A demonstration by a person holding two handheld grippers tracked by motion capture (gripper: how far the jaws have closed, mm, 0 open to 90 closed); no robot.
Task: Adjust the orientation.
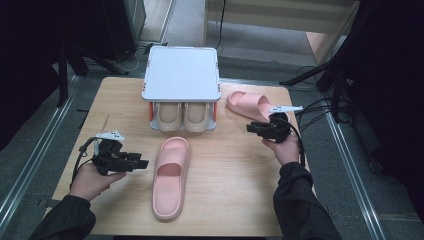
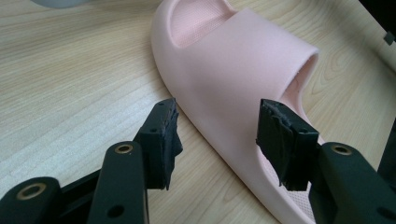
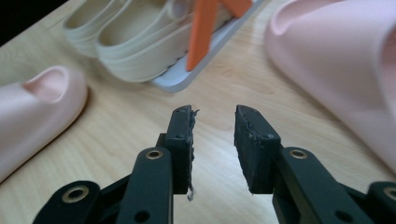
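Observation:
A pink slipper (image 1: 171, 175) lies lengthwise in the middle of the wooden table (image 1: 235, 190). Its twin (image 1: 247, 104) rests at the back right. My left gripper (image 1: 144, 163) is held low at the left, pointing at the middle slipper's side. In the left gripper view that gripper (image 2: 217, 126) is open, its pads just short of the slipper (image 2: 233, 60). My right gripper (image 1: 250, 129) hovers near the back-right slipper, pointing left. In the right gripper view it (image 3: 215, 121) stands open over bare wood, with nothing between the jaws.
A small rack (image 1: 181, 75) with a white top and orange legs (image 3: 203, 28) stands at the back centre, with two beige slippers (image 1: 182, 117) tucked under it. Cables trail off the table's right side. The table ends close behind the rack.

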